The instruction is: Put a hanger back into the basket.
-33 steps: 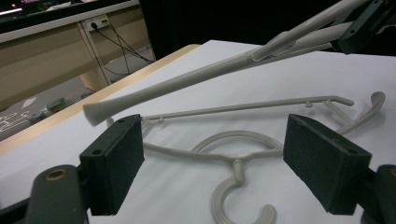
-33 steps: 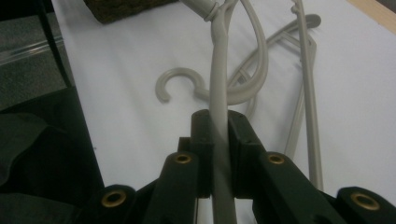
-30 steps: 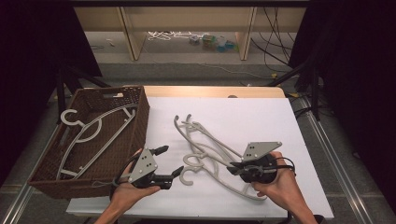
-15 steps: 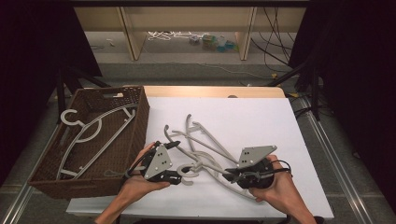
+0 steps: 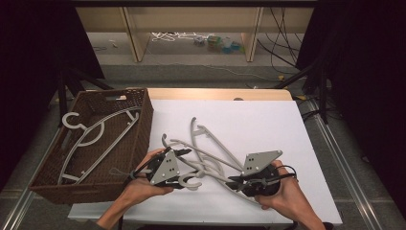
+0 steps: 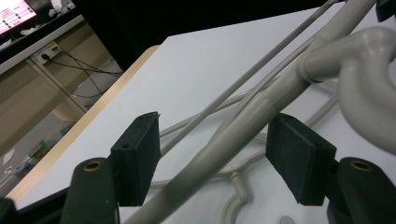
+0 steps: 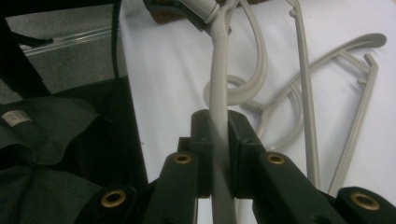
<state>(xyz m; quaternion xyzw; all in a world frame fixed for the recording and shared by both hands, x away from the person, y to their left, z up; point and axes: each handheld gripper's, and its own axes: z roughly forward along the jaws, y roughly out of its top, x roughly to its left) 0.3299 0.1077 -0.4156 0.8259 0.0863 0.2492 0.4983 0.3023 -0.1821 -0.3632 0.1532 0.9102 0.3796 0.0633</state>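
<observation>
On table | right tool (image 7: 218, 140) clamps hanger (image 7: 219, 84) | left tool (image 6: 219, 158) closing, straddling it

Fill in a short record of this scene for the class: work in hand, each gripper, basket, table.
Work: lifting a grey hanger from the white table
Right gripper: shut on the hanger's arm
Left gripper: fingers have just been closing around the hanger's arm, not yet pressing
Basket: wicker, on the left, holds another hanger
Table: more hangers lie tangled
</observation>
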